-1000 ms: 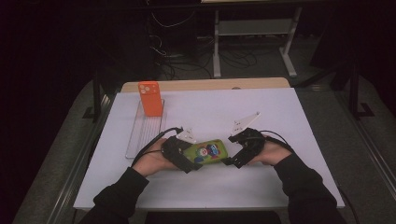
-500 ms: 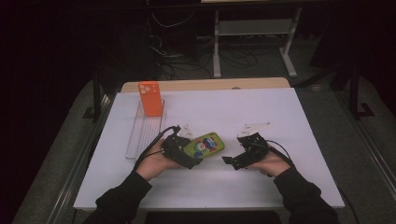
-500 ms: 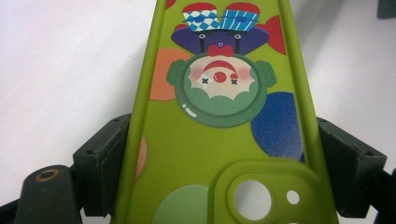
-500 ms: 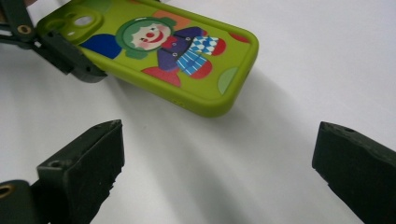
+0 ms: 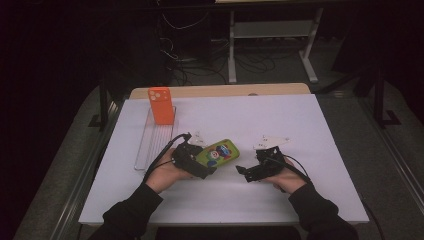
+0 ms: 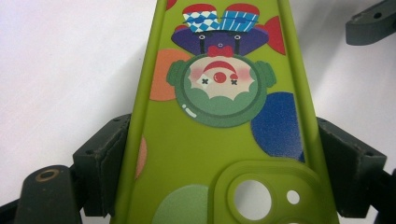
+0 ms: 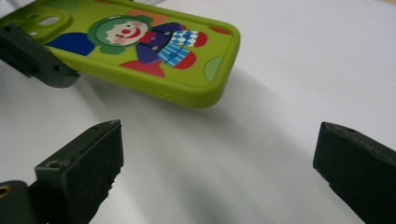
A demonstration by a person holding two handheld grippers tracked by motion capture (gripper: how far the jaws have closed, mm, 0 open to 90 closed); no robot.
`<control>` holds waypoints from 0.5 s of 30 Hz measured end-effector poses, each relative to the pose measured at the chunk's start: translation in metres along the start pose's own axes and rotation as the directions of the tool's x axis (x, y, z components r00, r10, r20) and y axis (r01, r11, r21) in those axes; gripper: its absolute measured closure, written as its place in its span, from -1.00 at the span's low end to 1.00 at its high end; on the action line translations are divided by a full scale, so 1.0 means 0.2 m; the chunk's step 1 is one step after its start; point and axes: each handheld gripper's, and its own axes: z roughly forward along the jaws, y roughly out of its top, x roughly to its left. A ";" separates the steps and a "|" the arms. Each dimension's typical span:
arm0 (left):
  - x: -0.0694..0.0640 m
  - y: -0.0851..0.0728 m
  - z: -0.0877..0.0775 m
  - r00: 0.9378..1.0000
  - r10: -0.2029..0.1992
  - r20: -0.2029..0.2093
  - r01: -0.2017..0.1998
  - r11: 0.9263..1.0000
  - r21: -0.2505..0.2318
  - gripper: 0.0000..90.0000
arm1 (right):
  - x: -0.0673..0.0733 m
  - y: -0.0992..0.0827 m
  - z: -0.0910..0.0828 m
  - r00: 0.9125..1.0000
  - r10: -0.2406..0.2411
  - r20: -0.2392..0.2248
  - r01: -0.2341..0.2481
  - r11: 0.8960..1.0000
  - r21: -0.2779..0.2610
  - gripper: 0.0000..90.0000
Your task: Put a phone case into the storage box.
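Note:
A green phone case [image 5: 218, 152] printed with a clown is held just above the white table, and my left gripper [image 5: 196, 161] is shut on its camera end. In the left gripper view the case [image 6: 219, 93] runs up between the two pads [image 6: 100, 163], which press on its long edges. My right gripper [image 5: 248, 173] stands open a short way off the case's free end, low over the table. Its jaws have just been opening and nothing is between them. From the right gripper [image 7: 219, 158], the case [image 7: 154, 42] hangs ahead and to the left.
An orange phone case [image 5: 161, 106] stands upright at the far end of a clear slotted rack [image 5: 152, 142], left of my hands. The white table top [image 5: 300, 115] stretches bare to the right and beyond. Dark floor, cables and a desk frame lie behind the table.
My right gripper has let go of the case's free end, opened, and drawn back down toward the near edge. The left gripper keeps its grip in place.

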 end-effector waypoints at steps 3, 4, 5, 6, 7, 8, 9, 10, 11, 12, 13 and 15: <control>0.00 0.00 0.00 1.000 -0.003 -0.001 0.003 1.000 -0.001 -0.66 | 0.01 0.00 0.00 0.999 -0.026 0.025 0.026 1.000 -0.004 -0.98; 0.00 0.00 0.00 1.000 -0.002 -0.001 0.002 1.000 0.000 -0.66 | 0.02 0.00 0.00 0.998 -0.042 0.037 0.042 0.999 -0.004 -0.98; 0.00 0.00 0.00 1.000 -0.007 -0.002 0.007 1.000 -0.002 -0.66 | 0.02 0.00 0.00 0.998 -0.053 0.041 0.053 0.999 -0.007 -0.98; 0.00 0.00 0.00 1.000 -0.003 0.000 0.003 1.000 -0.001 -0.66 | 0.02 0.00 0.00 0.998 -0.056 0.038 0.057 0.998 -0.002 -0.98; 0.00 0.00 0.00 1.000 -0.002 0.001 0.002 1.000 0.000 -0.66 | 0.03 0.00 0.00 0.996 -0.066 0.053 0.067 0.998 -0.012 -0.98; 0.00 0.00 0.00 1.000 0.000 0.001 0.000 1.000 -0.001 -0.66 | 0.03 0.00 0.00 0.995 -0.081 0.063 0.082 0.997 -0.010 -0.98; 0.00 0.00 0.00 1.000 0.001 0.000 -0.001 1.000 -0.001 -0.66 | 0.03 0.00 0.00 0.992 -0.106 0.067 0.107 0.994 -0.005 -0.98; 0.00 0.00 0.00 1.000 0.001 0.001 -0.001 1.000 0.000 -0.66 | 0.03 0.00 0.00 0.990 -0.122 0.074 0.123 0.992 -0.001 -0.98; 0.00 0.00 0.00 1.000 0.001 0.001 -0.001 1.000 -0.001 -0.66 | 0.04 0.00 0.00 0.989 -0.124 0.084 0.124 0.992 -0.003 -0.98; 0.00 0.00 0.00 1.000 0.001 0.002 -0.001 1.000 -0.001 -0.66 | 0.04 0.00 0.01 0.983 -0.153 0.103 0.154 0.988 -0.001 -0.98; 0.00 0.00 0.00 1.000 0.001 0.001 -0.001 1.000 0.000 -0.66 | 0.05 -0.01 0.01 0.979 -0.167 0.113 0.167 0.986 0.004 -0.98; 0.00 0.00 0.00 1.000 0.001 0.003 -0.001 1.000 0.001 -0.66 | 0.07 -0.01 0.01 0.976 -0.180 0.126 0.181 0.983 0.007 -0.98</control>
